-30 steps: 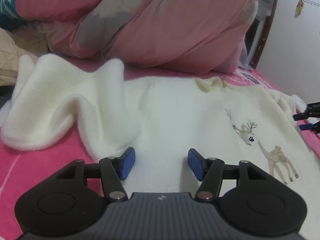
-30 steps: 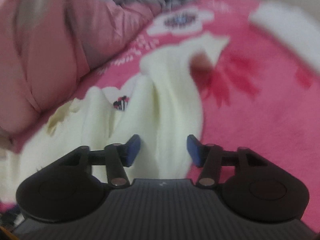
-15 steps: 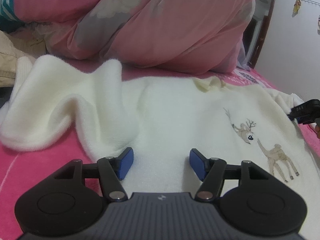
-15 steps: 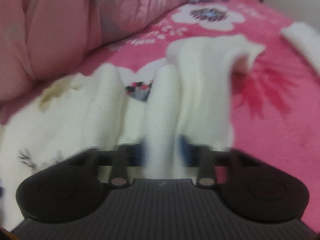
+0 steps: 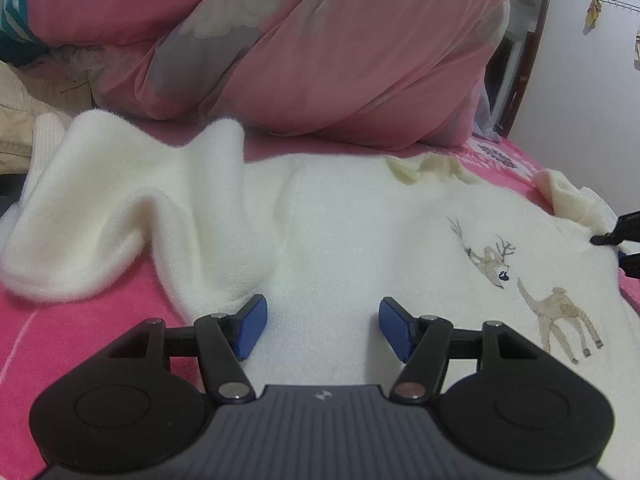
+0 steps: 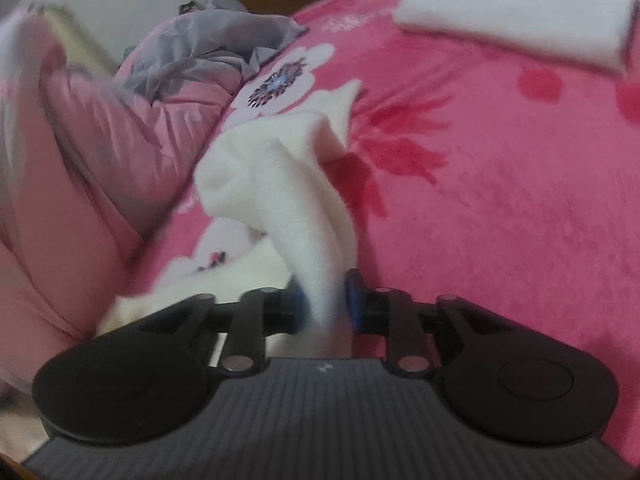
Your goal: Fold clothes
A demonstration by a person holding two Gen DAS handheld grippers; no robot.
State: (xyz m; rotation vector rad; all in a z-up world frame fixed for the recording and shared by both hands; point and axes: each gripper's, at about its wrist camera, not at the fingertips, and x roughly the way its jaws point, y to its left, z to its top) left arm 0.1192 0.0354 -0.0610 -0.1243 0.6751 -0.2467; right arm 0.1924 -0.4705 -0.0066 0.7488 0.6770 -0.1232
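Observation:
A cream fleece sweater [image 5: 360, 232] with embroidered deer [image 5: 492, 264] lies face up on the pink bed. Its left sleeve [image 5: 120, 200] is rumpled in a hump at the left. My left gripper [image 5: 322, 320] is open just above the sweater's lower body, with nothing between its blue pads. In the right wrist view, the other sleeve [image 6: 288, 184] runs up from between the pads of my right gripper [image 6: 326, 300]. The pads press on it while the jaws are opening slightly. The right gripper's tips [image 5: 620, 244] also show at the right edge of the left wrist view.
A big pink duvet [image 5: 320, 60] is heaped behind the sweater. A beige garment [image 5: 20, 120] lies at the far left. A folded white cloth [image 6: 516, 28] sits at the far right of the pink floral blanket [image 6: 500, 200]. Grey fabric [image 6: 216, 44] lies on the duvet.
My right gripper closed on the right sleeve, then swung and rolled while lifting it off the bed. The left gripper has stayed where it was, still open.

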